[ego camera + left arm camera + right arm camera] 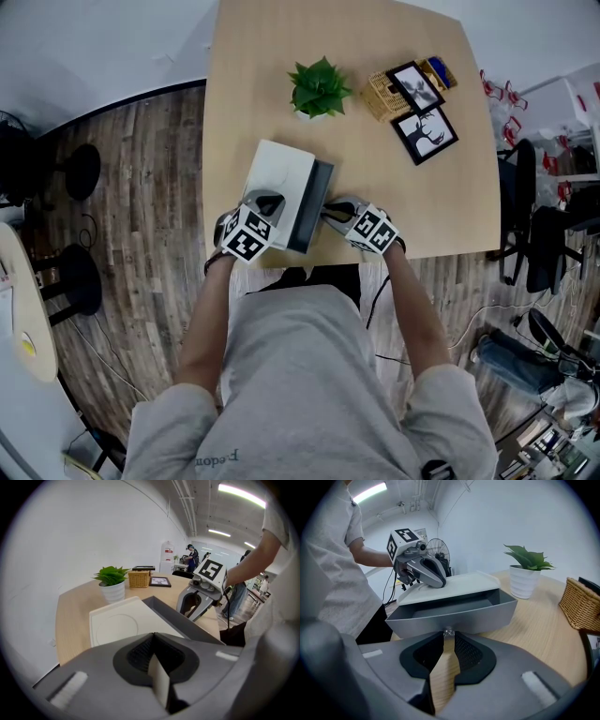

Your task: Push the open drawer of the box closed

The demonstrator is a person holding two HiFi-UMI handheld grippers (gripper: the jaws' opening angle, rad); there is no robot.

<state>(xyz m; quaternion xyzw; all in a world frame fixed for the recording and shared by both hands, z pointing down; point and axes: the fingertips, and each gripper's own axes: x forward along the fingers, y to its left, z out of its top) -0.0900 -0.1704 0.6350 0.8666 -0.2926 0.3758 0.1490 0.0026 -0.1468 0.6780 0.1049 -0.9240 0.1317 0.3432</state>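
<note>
Grey shirt (pixel 300 375) and both forearms fill the foreground of the head view. At their left end, the left hand-held gripper (pixel 269 201) has its jaws pressed together with nothing between them. Its tips rest on the white top of the box (pixel 281 173), at the end nearest the person. Its own view shows only the flat lid ahead of the closed tips, while the right gripper view shows that contact from the side.

Just right of it, the grey drawer (pixel 314 216) stands pulled out of the box toward the right hand-held gripper (pixel 330 212). Only the right gripper view shows the small shiny knob (pixel 449 632) on the drawer front. The tips pinch it from both sides, and wood shows through the gap behind them. In the head view that hand-held gripper hides the knob.

The box sits close to the near edge of the bench (pixel 244 84). Beyond both hand-held grippers, bare wood runs up to a plant (pixel 319 89). Farther right stand a basket (pixel 384 94) and two picture frames (pixel 424 112). Right of the right hand-held gripper, bare wood reaches the bench's right edge, with chairs (pixel 525 216) on the floor past it.
</note>
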